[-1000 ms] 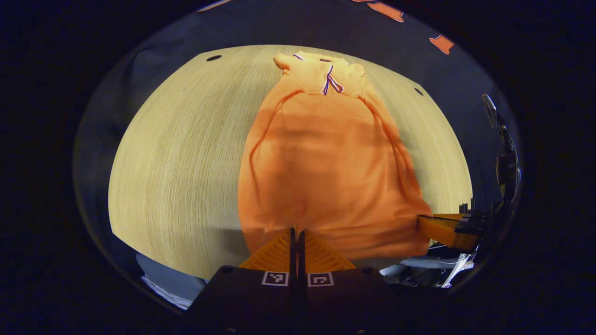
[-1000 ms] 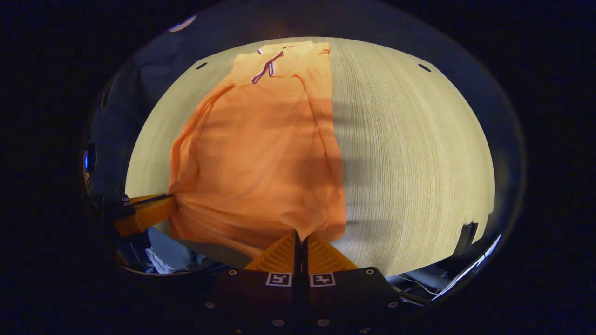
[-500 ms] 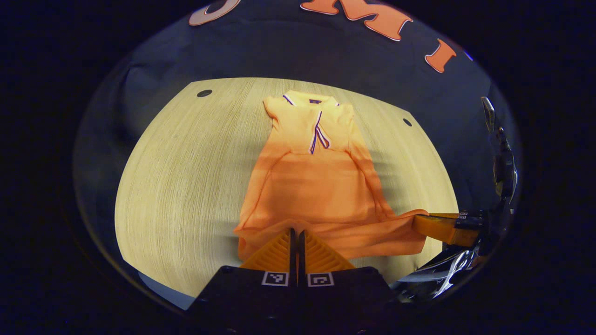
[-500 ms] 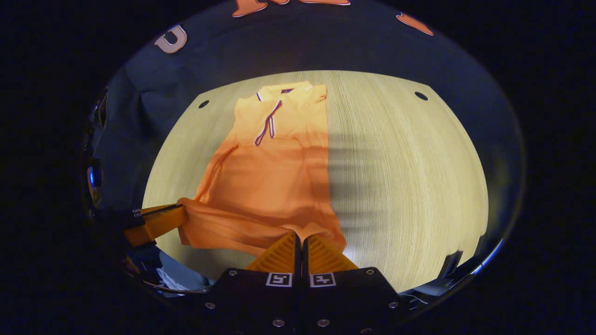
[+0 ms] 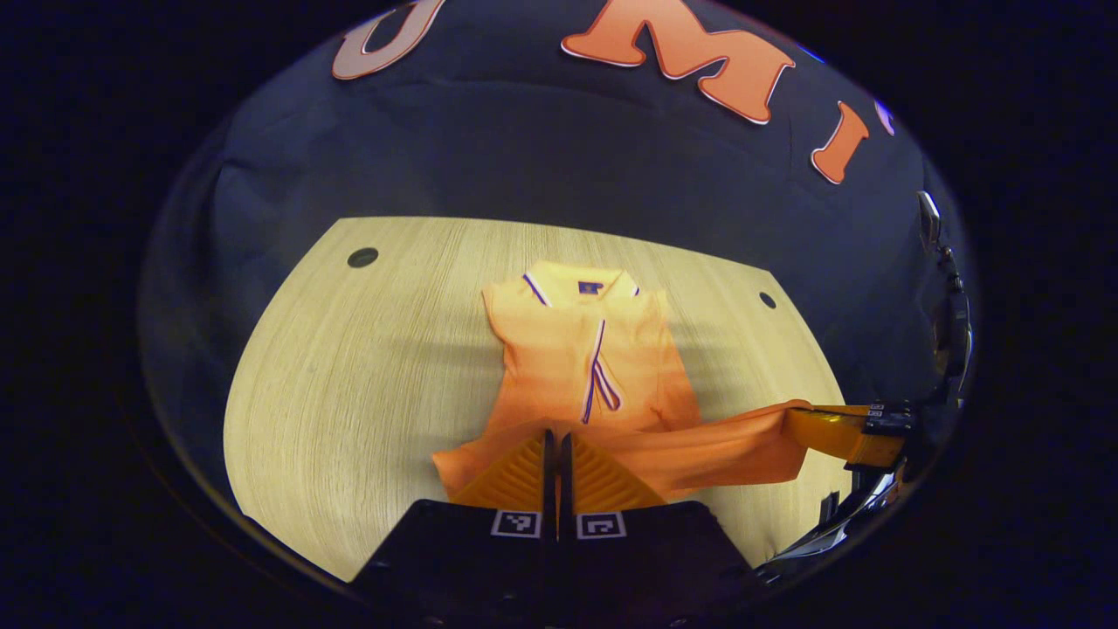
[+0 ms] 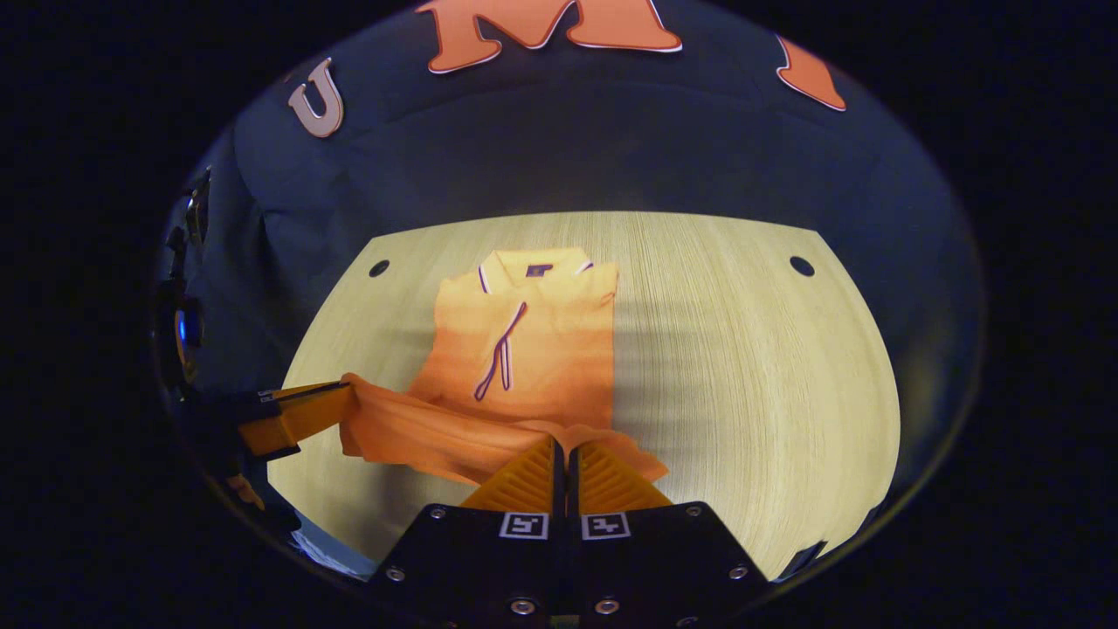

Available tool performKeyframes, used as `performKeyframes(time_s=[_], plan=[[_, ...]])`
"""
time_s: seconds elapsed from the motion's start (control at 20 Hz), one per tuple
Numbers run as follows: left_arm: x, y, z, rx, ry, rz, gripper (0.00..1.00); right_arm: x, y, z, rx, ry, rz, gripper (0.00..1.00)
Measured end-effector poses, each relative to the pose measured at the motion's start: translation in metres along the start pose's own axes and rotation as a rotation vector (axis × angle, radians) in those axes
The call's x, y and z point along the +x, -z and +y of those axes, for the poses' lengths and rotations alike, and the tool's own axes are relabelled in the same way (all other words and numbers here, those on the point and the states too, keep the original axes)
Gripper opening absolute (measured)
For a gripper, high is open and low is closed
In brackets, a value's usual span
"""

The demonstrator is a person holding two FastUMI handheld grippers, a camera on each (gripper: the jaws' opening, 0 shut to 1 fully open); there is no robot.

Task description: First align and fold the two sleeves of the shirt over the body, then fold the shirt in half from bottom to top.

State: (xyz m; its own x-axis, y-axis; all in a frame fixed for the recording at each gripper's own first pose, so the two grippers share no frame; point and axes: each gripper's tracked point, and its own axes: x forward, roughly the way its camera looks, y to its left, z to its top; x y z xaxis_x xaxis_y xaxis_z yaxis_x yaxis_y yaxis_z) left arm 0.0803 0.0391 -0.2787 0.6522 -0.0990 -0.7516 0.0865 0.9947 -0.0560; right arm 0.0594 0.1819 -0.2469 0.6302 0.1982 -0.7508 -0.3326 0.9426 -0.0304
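Note:
An orange polo shirt (image 5: 590,349) (image 6: 524,341) with a striped collar and placket lies on the wooden table (image 5: 349,367) (image 6: 751,367), collar toward the far edge. Its sleeves lie folded over the body. My left gripper (image 5: 552,434) is shut on the hem's left corner. The right gripper (image 6: 563,440) is shut on the hem's right corner. Both hold the hem lifted above the table, over the lower body, and it sags between them. Each gripper also appears in the other's view: the right gripper (image 5: 790,425) and the left gripper (image 6: 345,397).
Small dark holes (image 5: 362,257) (image 6: 801,266) mark the table's far corners. The black cloth wall (image 5: 541,157) rises behind the far edge. Bare tabletop lies to both sides of the shirt.
Both grippers have carried the hem up and forward toward the collar. Much less of the shirt's body shows now, and the collar looks closer to the fingertips.

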Motion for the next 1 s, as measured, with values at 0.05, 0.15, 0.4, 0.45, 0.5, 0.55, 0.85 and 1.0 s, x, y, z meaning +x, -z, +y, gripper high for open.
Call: performKeyframes(time_s=[0.05,0.15,0.4,0.45,0.5,0.55,0.85,1.0], plan=[[0.005,-0.012,0.001,-0.004,0.002,-0.016,0.00,0.002,-0.014,-0.002,-0.004,0.000,-0.018,0.00],[0.021,-0.037,0.003,-0.012,0.009,-0.037,0.00,0.013,-0.040,-0.006,-0.008,0.009,-0.052,0.00],[0.069,-0.088,0.010,-0.028,0.024,-0.079,0.00,0.066,-0.081,-0.016,0.024,0.013,-0.082,0.00],[0.082,-0.096,0.015,-0.026,0.023,-0.082,0.00,0.080,-0.084,-0.020,0.034,0.015,-0.075,0.00],[0.093,-0.101,0.020,-0.022,0.018,-0.079,0.00,0.090,-0.087,-0.022,0.050,0.017,-0.071,0.00],[0.106,-0.109,0.024,-0.019,0.013,-0.081,0.01,0.102,-0.093,-0.026,0.057,0.018,-0.074,0.00],[0.151,-0.136,0.050,-0.032,-0.049,-0.088,0.00,0.158,-0.123,-0.039,0.072,0.052,-0.119,0.00],[0.154,-0.134,0.052,-0.062,-0.046,-0.091,0.01,0.173,-0.110,-0.051,0.100,0.082,-0.052,0.40]])
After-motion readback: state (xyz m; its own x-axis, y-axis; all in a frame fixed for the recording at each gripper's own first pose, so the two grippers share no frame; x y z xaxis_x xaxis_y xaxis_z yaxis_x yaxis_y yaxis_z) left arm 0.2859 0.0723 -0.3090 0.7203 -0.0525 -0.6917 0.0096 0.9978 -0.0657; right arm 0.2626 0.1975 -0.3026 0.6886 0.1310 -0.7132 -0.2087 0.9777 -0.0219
